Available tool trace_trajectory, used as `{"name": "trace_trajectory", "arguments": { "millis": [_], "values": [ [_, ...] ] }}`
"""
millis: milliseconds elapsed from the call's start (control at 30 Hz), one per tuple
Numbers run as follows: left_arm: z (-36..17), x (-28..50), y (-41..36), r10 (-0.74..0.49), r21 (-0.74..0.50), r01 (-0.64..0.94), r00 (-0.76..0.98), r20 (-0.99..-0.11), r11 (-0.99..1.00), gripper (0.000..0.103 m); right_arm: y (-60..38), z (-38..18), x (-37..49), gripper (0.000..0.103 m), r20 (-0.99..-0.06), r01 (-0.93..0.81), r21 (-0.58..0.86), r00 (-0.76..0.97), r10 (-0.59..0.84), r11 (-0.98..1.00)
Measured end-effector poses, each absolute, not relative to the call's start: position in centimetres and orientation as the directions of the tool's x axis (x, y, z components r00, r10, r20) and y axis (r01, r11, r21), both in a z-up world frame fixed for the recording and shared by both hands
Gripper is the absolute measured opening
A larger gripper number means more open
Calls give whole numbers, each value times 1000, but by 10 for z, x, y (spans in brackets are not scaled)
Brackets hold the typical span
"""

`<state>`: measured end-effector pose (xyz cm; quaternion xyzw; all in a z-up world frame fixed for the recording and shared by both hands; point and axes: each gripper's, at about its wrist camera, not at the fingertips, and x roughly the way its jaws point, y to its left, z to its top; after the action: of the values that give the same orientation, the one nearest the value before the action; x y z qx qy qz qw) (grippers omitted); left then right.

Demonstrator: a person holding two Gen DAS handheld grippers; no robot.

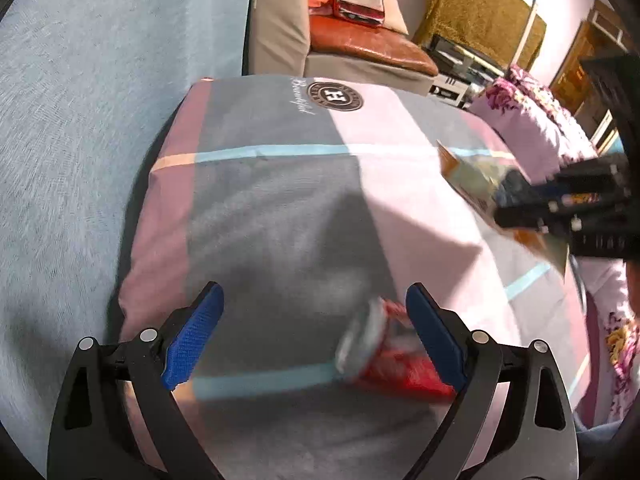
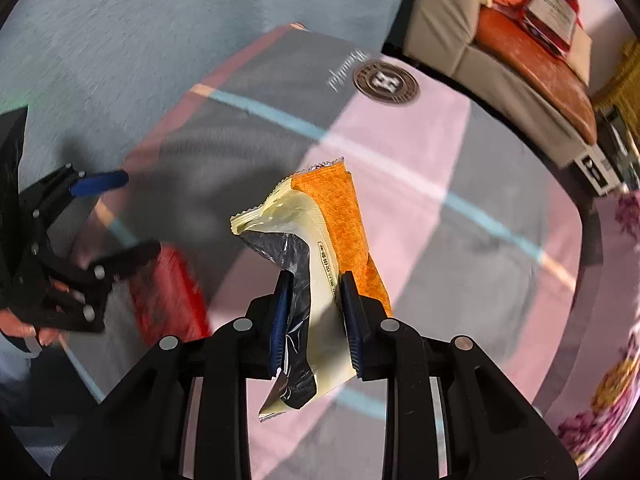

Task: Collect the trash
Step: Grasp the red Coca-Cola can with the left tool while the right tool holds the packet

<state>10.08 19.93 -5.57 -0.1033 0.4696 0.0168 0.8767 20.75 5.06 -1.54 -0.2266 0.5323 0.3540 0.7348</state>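
Right tongs (image 2: 314, 280) clenched on an orange-and-cream snack wrapper (image 2: 320, 240), gripped at mid-length so both ends hang free; it appears lifted off the bed cover (image 2: 480, 160), probably for carrying to a bin not in view. Left tongs (image 1: 314, 300) spread wide, nothing gripped; a red packet (image 1: 396, 356) lies on the cover, close against the right-hand pad (image 1: 436, 340), likely the next pick.

Right wrist view: wrapper's crimped edge, foil lining, pad contact. Left wrist view: wrapper blurred and half hidden behind the right tongs, but it shows the packet sitting between the open jaws.
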Motion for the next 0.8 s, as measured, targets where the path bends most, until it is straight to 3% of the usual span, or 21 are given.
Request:
{"name": "trace_trajectory", "arguments": {
  "millis": [333, 533, 800],
  "values": [
    [-53, 82, 163, -120, -303, -280, 522, -844, 911, 93, -18, -17, 165, 24, -933, -729, 55, 205, 294, 682],
    [-64, 92, 151, -32, -266, -411, 494, -869, 872, 93, -50, -16, 151, 26, -922, -714, 83, 209, 326, 695],
    [-95, 94, 143, -71, -313, -488, 452, -889, 815, 93, -89, -15, 147, 27, -902, -677, 117, 234, 363, 726]
  ]
}}
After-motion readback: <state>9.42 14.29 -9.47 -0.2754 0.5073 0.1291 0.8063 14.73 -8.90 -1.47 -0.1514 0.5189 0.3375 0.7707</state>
